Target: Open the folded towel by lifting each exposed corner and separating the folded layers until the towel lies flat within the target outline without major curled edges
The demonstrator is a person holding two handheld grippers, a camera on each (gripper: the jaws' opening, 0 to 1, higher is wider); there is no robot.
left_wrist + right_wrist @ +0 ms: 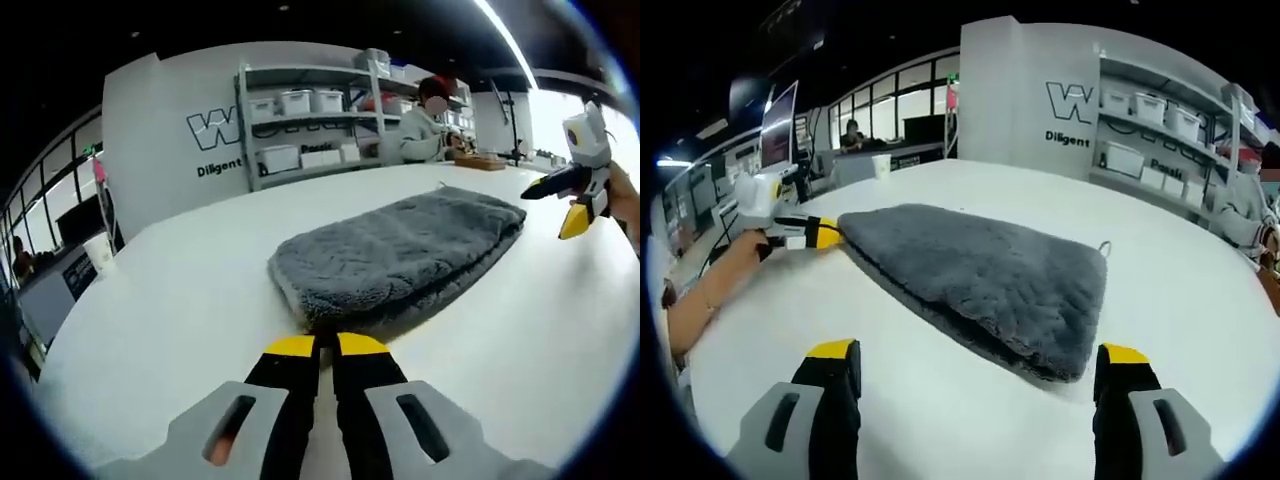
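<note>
The room is a large open workspace with a dark ceiling, a strip of ceiling light toward 1 o'clock in the left gripper view, and glass-walled offices along one side. A pale partition wall (190,110) carries dark lettering, and beside it stands a metal shelving unit (300,125) loaded with white storage bins. A person in a light top sits at the far edge near the shelves, at about 1 o'clock in the left gripper view.

The white table (180,300) is broad, smooth and matte, curving away under the fisheye lens. A white paper cup (100,252) stands near its far edge at 9 o'clock in the left gripper view.

The grey towel (400,255) lies folded on the table, plush and thick, its stacked layers visible along the near edge. In the right gripper view the towel (980,270) sits at centre, with a small loop at its 3 o'clock corner.

The left gripper (325,345) has its jaws together, yellow tips side by side just at the towel's near edge; whether they pinch any fabric is hard to tell. It appears at 9 o'clock in the right gripper view, at the towel's corner, held by a bare forearm.

The right gripper (980,352) has its jaws wide apart, flanking the towel's near edge. It hovers at 3 o'clock in the left gripper view, off the towel.
</note>
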